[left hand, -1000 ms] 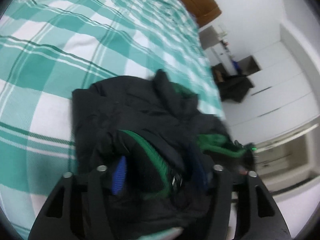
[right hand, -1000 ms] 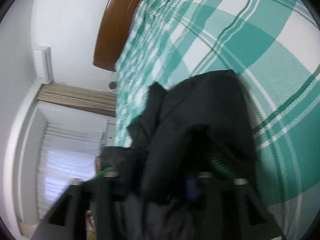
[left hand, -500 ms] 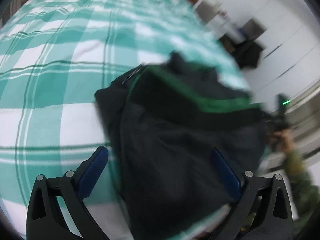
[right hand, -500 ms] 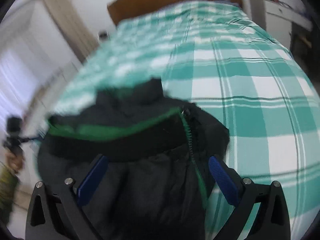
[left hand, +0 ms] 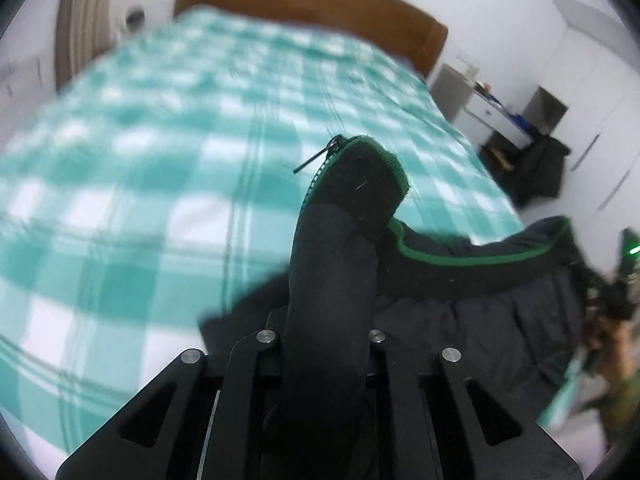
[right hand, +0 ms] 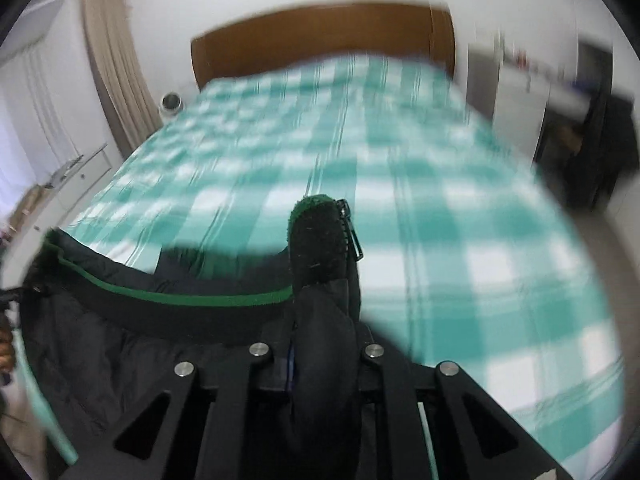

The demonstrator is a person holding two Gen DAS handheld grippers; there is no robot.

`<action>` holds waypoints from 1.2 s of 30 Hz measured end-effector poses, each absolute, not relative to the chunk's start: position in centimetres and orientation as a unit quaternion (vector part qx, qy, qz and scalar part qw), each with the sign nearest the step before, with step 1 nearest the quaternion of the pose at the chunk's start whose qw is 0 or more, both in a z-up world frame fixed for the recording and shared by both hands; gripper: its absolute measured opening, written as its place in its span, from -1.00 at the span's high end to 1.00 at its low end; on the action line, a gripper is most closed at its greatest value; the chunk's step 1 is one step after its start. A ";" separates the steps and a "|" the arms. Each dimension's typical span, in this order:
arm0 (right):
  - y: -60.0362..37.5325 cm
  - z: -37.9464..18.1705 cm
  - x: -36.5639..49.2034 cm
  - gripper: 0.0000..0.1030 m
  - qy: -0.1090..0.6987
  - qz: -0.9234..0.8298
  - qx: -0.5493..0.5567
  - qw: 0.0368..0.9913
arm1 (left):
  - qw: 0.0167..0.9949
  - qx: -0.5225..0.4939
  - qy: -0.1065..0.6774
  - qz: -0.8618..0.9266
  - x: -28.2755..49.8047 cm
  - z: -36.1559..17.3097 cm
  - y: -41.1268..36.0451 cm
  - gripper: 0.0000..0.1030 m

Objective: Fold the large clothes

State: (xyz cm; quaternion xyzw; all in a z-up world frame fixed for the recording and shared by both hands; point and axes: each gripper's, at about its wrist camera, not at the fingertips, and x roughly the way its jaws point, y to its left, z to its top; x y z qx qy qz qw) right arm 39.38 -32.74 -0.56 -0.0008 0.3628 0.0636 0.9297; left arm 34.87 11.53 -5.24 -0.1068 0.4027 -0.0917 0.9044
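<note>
left gripper (left hand: pixel 326 344): clamped on black jacket (left hand: pixel 480 304) collar corner, zipper pull at 12 o'clock | right gripper (right hand: pixel 320 356): clamped on opposite corner | jacket is held over checked bed (right hand: pixel 400 184)

Tong tips (left hand: pixel 326 320) buried in jacket (left hand: pixel 480 320)

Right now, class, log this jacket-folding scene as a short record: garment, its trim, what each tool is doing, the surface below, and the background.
garment: black jacket, held lifted at two corners
trim: green edging and zipper
left tool: left tool shut on a jacket corner
right tool: right tool shut on the other corner
surface: bed with teal and white checked cover
background: brown wooden headboard, beige curtain
</note>
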 end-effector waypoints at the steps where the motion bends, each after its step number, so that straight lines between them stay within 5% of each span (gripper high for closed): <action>1: -32.2 -0.5 40.1 0.72 0.352 0.051 -0.015 0.934 | 0.911 -0.098 0.394 -0.078 35.7 -5.7 11.2 0.78; 6: -31.0 -7.8 44.9 0.72 0.395 -0.002 -0.062 0.917 | 0.910 -0.059 0.410 -0.012 39.7 -12.4 10.3 0.75; 13: -33.5 -15.6 47.1 0.69 0.436 -0.001 0.003 0.900 | 0.907 -0.091 0.409 -0.032 41.0 -17.1 11.2 0.42; 18: -34.4 -17.2 47.0 0.68 0.434 0.002 0.029 0.901 | 0.897 -0.143 0.415 -0.044 41.4 -18.9 12.1 0.25; 36: -34.0 -18.5 47.8 0.64 0.428 0.002 0.037 0.903 | 0.893 -0.160 0.418 -0.046 41.5 -20.0 12.2 0.16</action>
